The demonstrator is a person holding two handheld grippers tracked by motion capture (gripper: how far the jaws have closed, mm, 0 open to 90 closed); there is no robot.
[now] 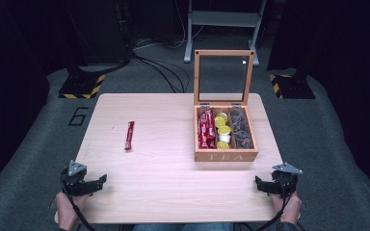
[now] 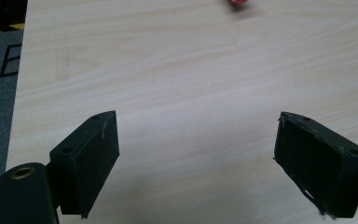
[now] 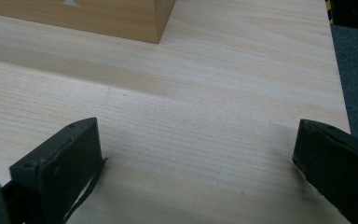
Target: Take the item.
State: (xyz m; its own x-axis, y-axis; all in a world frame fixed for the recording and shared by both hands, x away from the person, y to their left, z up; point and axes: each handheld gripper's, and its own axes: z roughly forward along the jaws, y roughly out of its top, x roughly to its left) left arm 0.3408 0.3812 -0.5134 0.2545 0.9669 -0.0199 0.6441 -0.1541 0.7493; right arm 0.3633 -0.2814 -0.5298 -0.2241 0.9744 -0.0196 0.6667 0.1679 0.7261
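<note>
Left gripper (image 1: pixel 89 183) and right gripper (image 1: pixel 270 185) sat at the near corners of the pale wooden table (image 1: pixel 164 168), both with jaws wide apart and empty. Open wooden "TEA" box (image 1: pixel 226 156) stood right of centre; a red sachet (image 1: pixel 129 135) lay well left of it.

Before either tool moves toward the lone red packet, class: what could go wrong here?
1. The red packet lies flat on the table; the open left tool may slide it rather than lift it.
2. The tea box has its glass lid upright; a careless reach over it could knock it shut.
</note>
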